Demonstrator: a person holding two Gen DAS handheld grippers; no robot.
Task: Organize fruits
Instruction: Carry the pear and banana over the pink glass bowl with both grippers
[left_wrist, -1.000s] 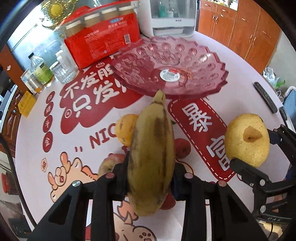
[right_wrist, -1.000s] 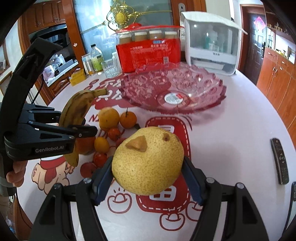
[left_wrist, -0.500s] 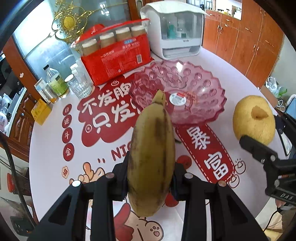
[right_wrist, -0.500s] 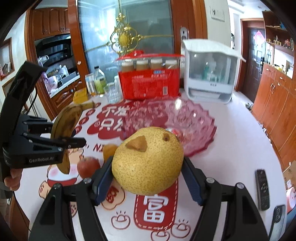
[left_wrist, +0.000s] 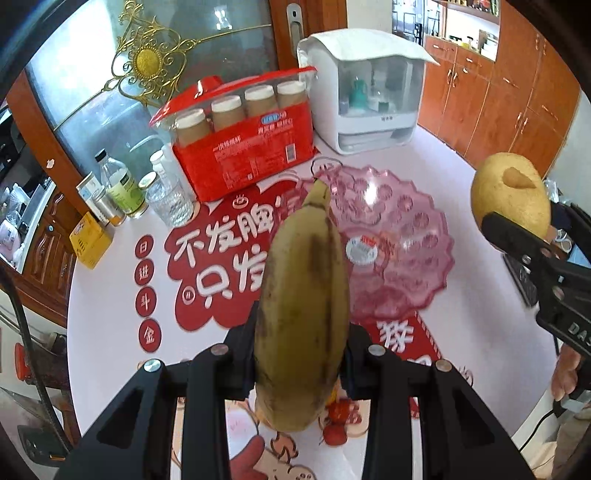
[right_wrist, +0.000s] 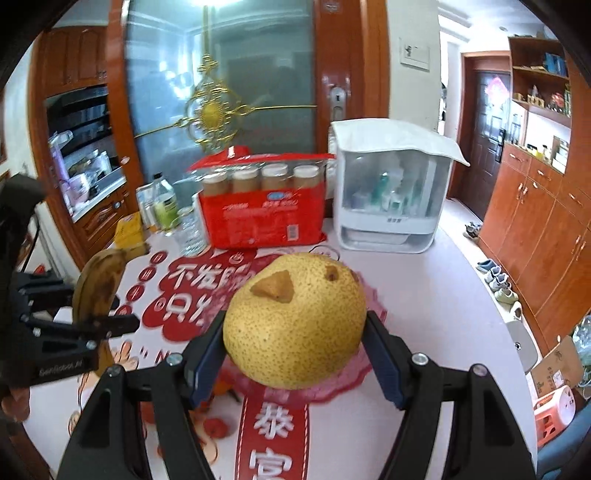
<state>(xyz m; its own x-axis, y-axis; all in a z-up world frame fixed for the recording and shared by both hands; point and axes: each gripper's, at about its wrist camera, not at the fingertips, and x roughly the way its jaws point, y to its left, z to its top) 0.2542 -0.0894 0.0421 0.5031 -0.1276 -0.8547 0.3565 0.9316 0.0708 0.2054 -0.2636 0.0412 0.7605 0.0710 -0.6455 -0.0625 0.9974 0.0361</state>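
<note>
My left gripper (left_wrist: 301, 354) is shut on a yellow-green banana (left_wrist: 304, 295) and holds it high above the table, its tip over the near edge of the pink glass fruit bowl (left_wrist: 399, 240). My right gripper (right_wrist: 295, 332) is shut on a large yellow pear (right_wrist: 295, 321), also lifted, in front of the bowl (right_wrist: 332, 384). The pear (left_wrist: 511, 194) shows at the right of the left wrist view, and the banana (right_wrist: 98, 288) at the left of the right wrist view. Small red and orange fruits (left_wrist: 338, 424) lie on the table below the banana.
A red pack of cups (left_wrist: 243, 147) and a white appliance (left_wrist: 369, 96) stand behind the bowl. Bottles and a glass (left_wrist: 170, 199) stand at the back left with a yellow box (left_wrist: 90, 236). A dark remote (left_wrist: 524, 284) lies at the right behind the right gripper.
Both grippers have risen well above the table with their fruit. The bowl and the loose fruits now look smaller and lower in both views.
</note>
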